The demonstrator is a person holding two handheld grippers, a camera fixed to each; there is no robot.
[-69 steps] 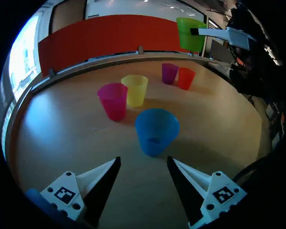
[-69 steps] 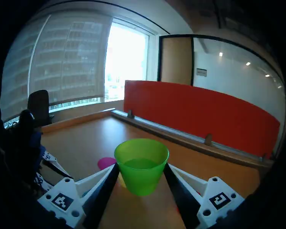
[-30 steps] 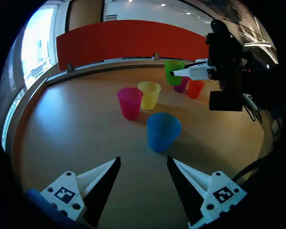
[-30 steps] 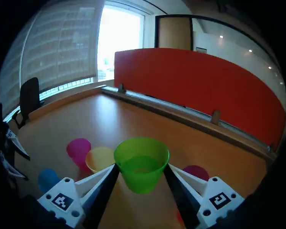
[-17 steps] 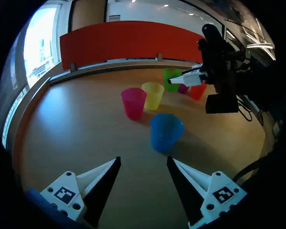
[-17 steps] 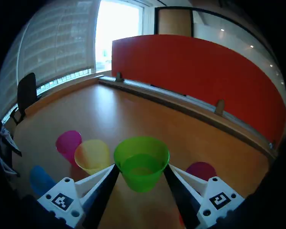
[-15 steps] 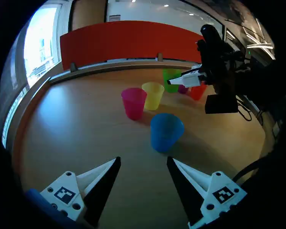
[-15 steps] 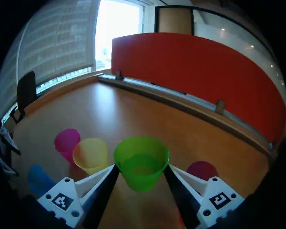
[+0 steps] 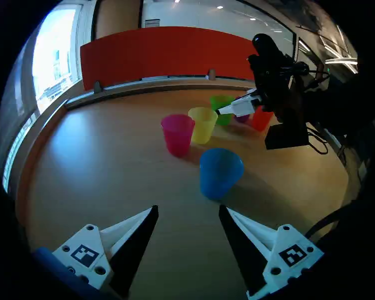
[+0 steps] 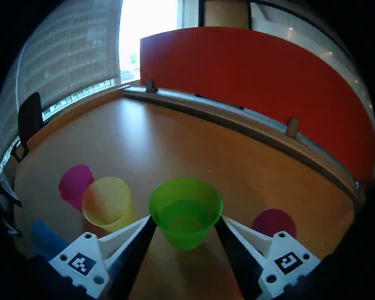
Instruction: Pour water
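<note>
**Water [image 10: 185, 220] in the green cup [image 10: 186, 240], clamped in my right gripper [image 10: 185, 218]**

From my right gripper view, both fingers press against the sides of the green cup, one on each side just under the rim. The cup is upright, and the water fills its lower part. I cannot tell from either view whether the cup's base touches the table [image 9: 97, 160] or hangs just above it.

Below and to the left of the held cup in that view is the yellow cup [image 10: 107, 204], with the pink cup [image 10: 75, 186] just behind it and the blue cup [image 10: 45, 241] nearer the edge. The purple cup [image 10: 274, 223] stands on the other side, beyond my right finger.

My left gripper [image 9: 188, 206] has its fingers spread wide with nothing between them, low over the table. The blue cup stands upright just ahead of the gap, apart from both fingertips. Past it, the pink and yellow cups stand side by side, close together. Farther back in the left gripper view I see the right gripper holding the green cup just behind the yellow one, with the orange cup [image 9: 261, 119] near it to the right. A dark hand [image 9: 272, 75] grips that tool from above.

A red partition [image 9: 162, 52] runs along the far edge of the table, with a bright window [image 9: 52, 65] beside it.
</note>
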